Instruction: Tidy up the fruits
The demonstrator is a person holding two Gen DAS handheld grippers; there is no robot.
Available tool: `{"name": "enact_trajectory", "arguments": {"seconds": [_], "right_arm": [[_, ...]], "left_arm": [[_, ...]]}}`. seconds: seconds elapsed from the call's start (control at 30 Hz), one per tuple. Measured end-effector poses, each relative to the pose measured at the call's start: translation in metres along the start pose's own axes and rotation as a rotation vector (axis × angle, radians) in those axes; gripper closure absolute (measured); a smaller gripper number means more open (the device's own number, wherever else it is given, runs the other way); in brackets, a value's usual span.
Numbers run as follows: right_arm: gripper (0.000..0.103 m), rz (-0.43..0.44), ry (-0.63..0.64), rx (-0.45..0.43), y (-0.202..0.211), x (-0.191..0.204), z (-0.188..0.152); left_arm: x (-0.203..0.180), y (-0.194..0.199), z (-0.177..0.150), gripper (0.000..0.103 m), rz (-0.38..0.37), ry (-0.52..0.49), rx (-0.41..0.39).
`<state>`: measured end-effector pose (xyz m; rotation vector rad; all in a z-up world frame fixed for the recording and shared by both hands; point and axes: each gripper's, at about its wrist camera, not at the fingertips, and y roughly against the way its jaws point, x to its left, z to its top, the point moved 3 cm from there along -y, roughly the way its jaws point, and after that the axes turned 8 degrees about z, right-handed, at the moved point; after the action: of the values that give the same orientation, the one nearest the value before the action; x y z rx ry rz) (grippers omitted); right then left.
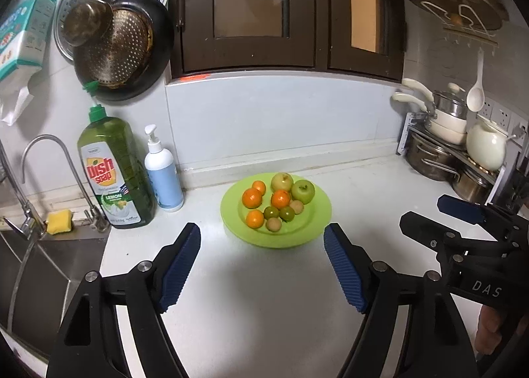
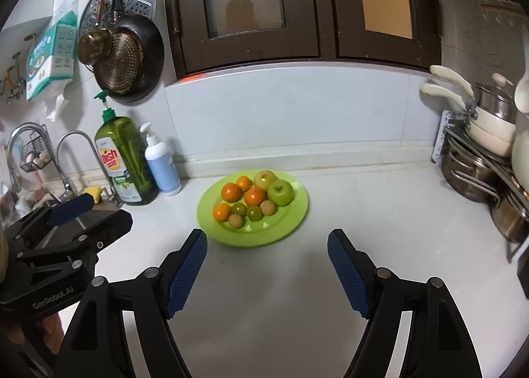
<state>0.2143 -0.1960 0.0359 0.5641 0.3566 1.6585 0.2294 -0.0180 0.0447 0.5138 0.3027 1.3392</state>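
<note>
A lime green plate (image 1: 314, 229) (image 2: 291, 222) sits on the white counter and holds several fruits: oranges (image 1: 252, 197) (image 2: 230, 192), two green apples (image 1: 303, 191) (image 2: 280, 192), small green fruits (image 1: 287, 213) and small tan fruits (image 1: 274, 224). My left gripper (image 1: 263, 239) is open and empty, just in front of the plate. My right gripper (image 2: 267, 244) is open and empty, in front of the plate's right half. Each gripper shows at the edge of the other's view: the right gripper (image 1: 456, 222), the left gripper (image 2: 86, 219).
A dish soap bottle (image 1: 114, 169) and a white pump bottle (image 1: 163, 173) stand left of the plate by the sink (image 1: 39, 265) and tap. A rack of pots (image 1: 459, 153) stands at the right. Pans hang on the wall (image 1: 119, 44).
</note>
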Motion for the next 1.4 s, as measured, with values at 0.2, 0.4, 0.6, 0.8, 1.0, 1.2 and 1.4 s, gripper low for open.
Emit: {"name": "enact_trajectory", "arguments": {"seconds": [0.2, 0.4, 0.6, 0.8, 1.0, 1.2, 1.4], "right_arm": [[0.025, -0.030, 0.004, -0.020, 0.027, 0.001, -0.019], [0.024, -0.067, 0.007, -0.044, 0.050, 0.003, -0.032], [0.024, -0.068, -0.002, -0.062, 0.068, 0.009, -0.038], [0.024, -0.055, -0.007, -0.079, 0.081, 0.014, -0.044], [0.024, -0.063, -0.014, -0.094, 0.087, 0.016, -0.045], [0.024, -0.063, -0.002, -0.096, 0.089, 0.021, -0.046], [0.024, -0.057, 0.005, -0.104, 0.090, 0.023, -0.045]], "left_arm": [[0.000, 0.027, -0.010, 0.017, 0.030, 0.000, -0.033], [0.001, 0.046, -0.022, 0.014, 0.039, 0.012, -0.033], [0.006, 0.062, -0.031, 0.011, 0.053, 0.035, -0.054], [0.005, 0.073, -0.032, 0.008, 0.051, 0.029, -0.076], [0.006, 0.076, -0.037, 0.007, 0.035, 0.044, -0.063], [0.011, 0.081, -0.040, 0.004, 0.045, 0.065, -0.069], [0.013, 0.082, -0.042, 0.003, 0.050, 0.069, -0.070]]}}
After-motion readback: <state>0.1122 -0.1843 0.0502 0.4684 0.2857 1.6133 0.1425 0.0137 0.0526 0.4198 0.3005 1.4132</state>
